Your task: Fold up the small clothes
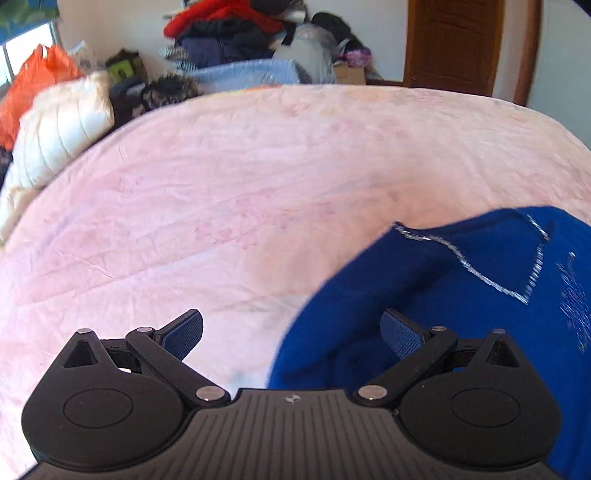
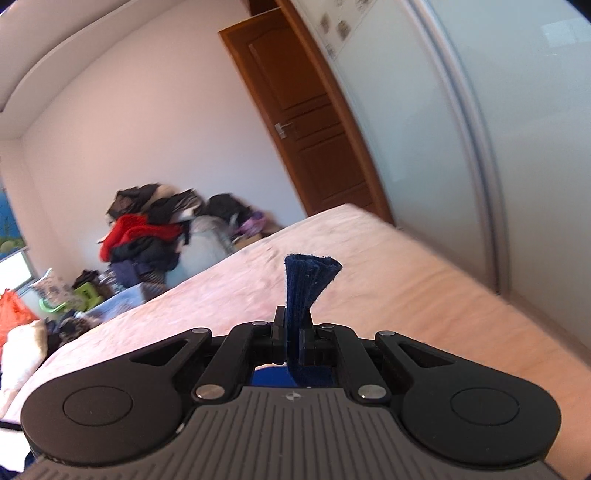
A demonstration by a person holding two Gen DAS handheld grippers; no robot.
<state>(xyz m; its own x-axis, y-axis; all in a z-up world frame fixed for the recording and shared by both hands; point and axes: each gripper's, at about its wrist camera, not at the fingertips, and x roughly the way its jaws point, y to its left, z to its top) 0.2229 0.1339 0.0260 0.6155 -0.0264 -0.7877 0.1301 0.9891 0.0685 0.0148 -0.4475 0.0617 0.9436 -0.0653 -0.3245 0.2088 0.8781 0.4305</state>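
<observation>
A blue garment (image 1: 424, 295) with silver trim lies on the pink bed cover (image 1: 221, 203) at the right of the left wrist view. My left gripper (image 1: 291, 332) is open, just above the bed at the garment's left edge; its right finger is over the blue cloth and its left finger over bare cover. My right gripper (image 2: 293, 332) is shut on a bunched edge of the blue garment (image 2: 308, 280), which sticks up between the fingers, lifted above the bed (image 2: 406, 295).
A pile of clothes (image 1: 236, 33) and bags stands beyond the bed's far side, also in the right wrist view (image 2: 155, 229). A white quilted pillow (image 1: 55, 129) and an orange bag (image 1: 33, 81) sit far left. A brown door (image 2: 306, 122) and sliding wardrobe panels (image 2: 498, 129) are on the right.
</observation>
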